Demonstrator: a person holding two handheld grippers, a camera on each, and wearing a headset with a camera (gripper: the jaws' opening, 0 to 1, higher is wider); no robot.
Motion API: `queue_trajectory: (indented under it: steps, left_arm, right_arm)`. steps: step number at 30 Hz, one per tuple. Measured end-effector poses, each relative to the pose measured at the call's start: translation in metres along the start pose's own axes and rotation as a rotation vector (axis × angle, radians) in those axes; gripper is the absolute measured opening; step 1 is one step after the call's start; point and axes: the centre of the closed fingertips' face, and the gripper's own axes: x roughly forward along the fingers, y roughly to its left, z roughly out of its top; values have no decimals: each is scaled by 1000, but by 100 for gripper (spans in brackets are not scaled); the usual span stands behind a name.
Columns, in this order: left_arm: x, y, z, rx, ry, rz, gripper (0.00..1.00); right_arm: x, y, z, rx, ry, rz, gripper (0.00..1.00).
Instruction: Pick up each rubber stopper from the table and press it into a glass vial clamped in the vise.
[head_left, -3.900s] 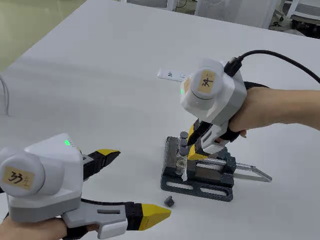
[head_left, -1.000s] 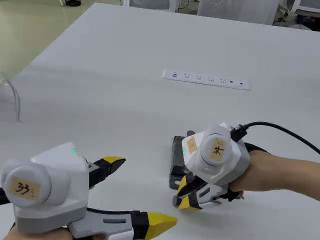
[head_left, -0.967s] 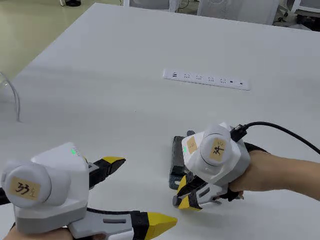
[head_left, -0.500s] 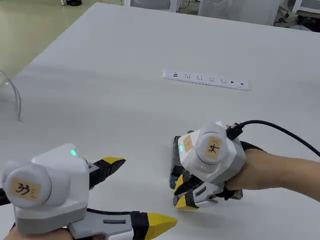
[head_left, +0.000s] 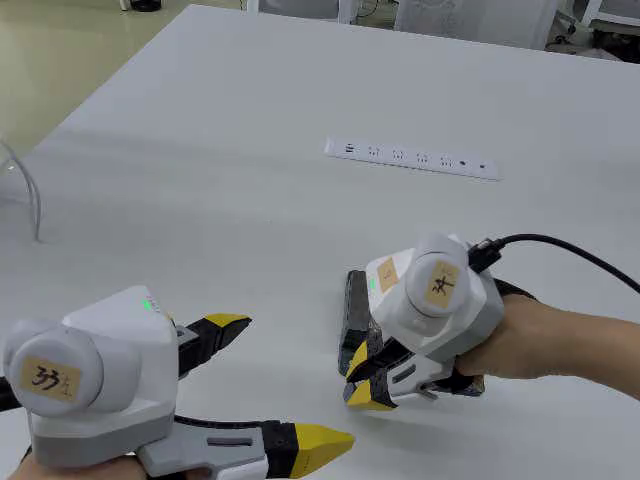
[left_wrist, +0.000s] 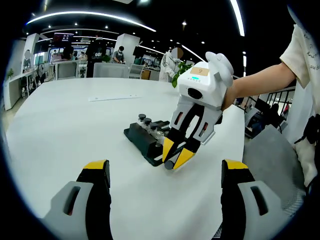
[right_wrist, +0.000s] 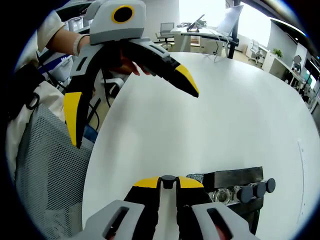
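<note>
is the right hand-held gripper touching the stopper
Touching. In the right gripper view the right hand-held gripper pinches the rubber stopper between its yellow tips.

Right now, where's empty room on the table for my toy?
Free: the bare table between the power strip and the vise, and left of both. Crowded: around the vise, where the right gripper holds a rubber stopper.

white table (head_left: 200, 150), black vise (left_wrist: 142, 141) on near side, white pwr strip (head_left: 410, 159) farther back, well apart
</note>
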Motion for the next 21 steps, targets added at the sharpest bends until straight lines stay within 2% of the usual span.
queue_trajectory:
  steps: [3, 4, 6, 10, 15, 19, 21]
  left_arm:
    - [0, -4, 7, 19, -12, -7, 88]
    - [1, -4, 11, 22, -18, -10, 87]
    - [1, -6, 19, 29, -36, -17, 84]
    - [0, -16, 42, 57, -84, -45, 79]
    - [2, -29, 75, 66, -151, -80, 63]
    - [6, -46, 98, 98, -199, -127, 53]
    - [8, -53, 104, 111, -205, -143, 46]
  right_arm:
    - [-20, -4, 12, 31, -76, -40, 8]
    - [-31, -6, 19, 39, -124, -64, 8]
    - [-46, -5, 27, 55, -171, -85, 8]
    - [-87, -4, 49, 87, -311, -152, 8]
    - [-133, 2, 70, 109, -473, -213, 8]
    - [-163, 17, 84, 148, -602, -224, 8]
    - [-172, 24, 88, 160, -650, -216, 8]
